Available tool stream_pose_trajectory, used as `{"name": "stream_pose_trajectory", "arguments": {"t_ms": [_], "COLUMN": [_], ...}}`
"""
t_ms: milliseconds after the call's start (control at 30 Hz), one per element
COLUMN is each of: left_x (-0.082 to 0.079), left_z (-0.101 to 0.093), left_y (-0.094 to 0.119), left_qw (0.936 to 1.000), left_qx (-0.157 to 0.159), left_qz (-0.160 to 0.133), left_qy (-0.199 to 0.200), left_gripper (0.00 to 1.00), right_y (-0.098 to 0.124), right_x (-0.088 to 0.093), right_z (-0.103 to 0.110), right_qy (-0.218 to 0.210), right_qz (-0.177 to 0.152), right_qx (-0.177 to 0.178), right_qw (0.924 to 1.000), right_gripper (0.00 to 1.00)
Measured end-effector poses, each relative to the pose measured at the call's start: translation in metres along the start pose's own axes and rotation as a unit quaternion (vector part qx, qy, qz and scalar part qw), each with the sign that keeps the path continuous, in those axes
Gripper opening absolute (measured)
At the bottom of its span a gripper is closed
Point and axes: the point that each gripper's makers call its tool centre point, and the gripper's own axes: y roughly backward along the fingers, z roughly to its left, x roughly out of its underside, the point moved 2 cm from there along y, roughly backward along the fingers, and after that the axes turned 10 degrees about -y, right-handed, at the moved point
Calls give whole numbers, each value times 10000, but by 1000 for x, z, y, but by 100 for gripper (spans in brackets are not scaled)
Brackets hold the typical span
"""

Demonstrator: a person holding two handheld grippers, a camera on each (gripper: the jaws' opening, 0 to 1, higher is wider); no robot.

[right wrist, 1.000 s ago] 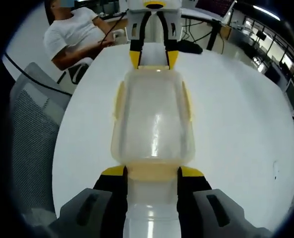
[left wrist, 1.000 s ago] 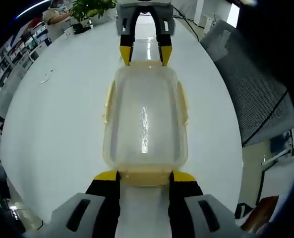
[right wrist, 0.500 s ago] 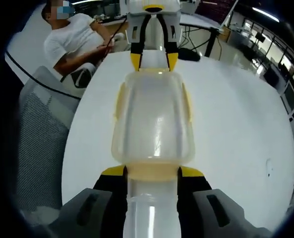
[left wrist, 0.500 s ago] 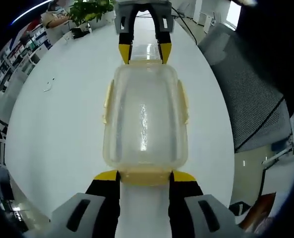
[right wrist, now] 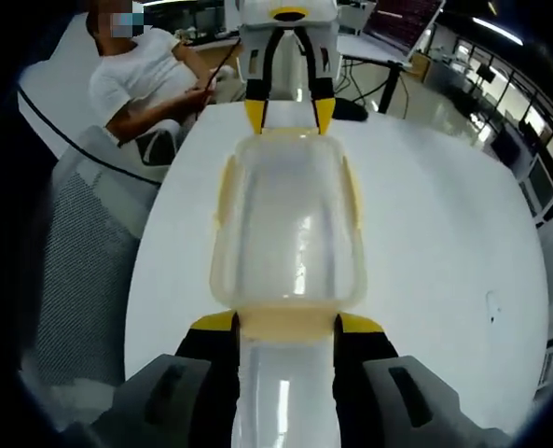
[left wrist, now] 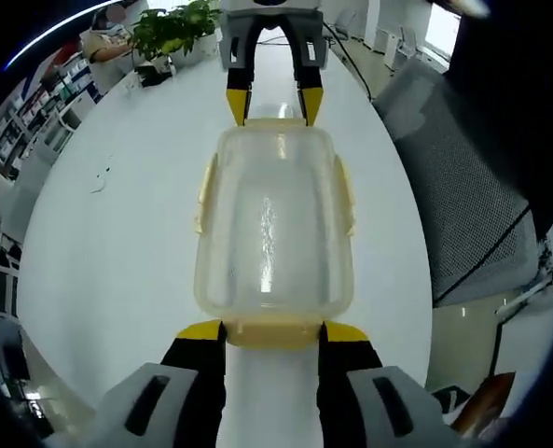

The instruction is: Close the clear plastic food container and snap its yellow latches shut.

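A clear plastic food container (left wrist: 274,224) with its lid on lies lengthwise between my two grippers. Yellow latches run along its long sides (left wrist: 204,191) (left wrist: 347,194). My left gripper (left wrist: 273,331) is shut on the near end latch (left wrist: 273,340). At the far end, my right gripper (left wrist: 274,103) grips the opposite latch. In the right gripper view the same container (right wrist: 290,224) stretches away from my right gripper (right wrist: 288,324), which is shut on its end latch (right wrist: 288,329), with my left gripper (right wrist: 289,114) at the far end.
A round white table (right wrist: 444,243) lies under the container. A grey mesh chair (left wrist: 463,159) stands beside it, and a seated person (right wrist: 145,79) is beyond the table. A potted plant (left wrist: 169,23) and a small object (left wrist: 102,177) sit on the tabletop.
The table and room have slid and shrunk slightly in both views, while the container keeps its place between the jaws. Both grippers have moved together with it.
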Motion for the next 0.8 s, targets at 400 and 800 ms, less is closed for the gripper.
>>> {"name": "stream_pose_trajectory", "arguments": {"t_ms": [400, 800], "left_x": [-35, -68], "left_z": [12, 22], "left_y": [-5, -13], "left_qw": [9999, 9996], "left_qx": [-53, -168], "left_qz": [-81, -166], "left_qy": [-74, -140], "left_gripper": [32, 32], "right_y": [24, 43], "right_x": [24, 52], "right_z": [-7, -16], "right_qy": [-26, 18], "right_qz": [65, 158], "right_qx": [78, 164], "right_qw": [9999, 9997], "right_gripper": [35, 35]}}
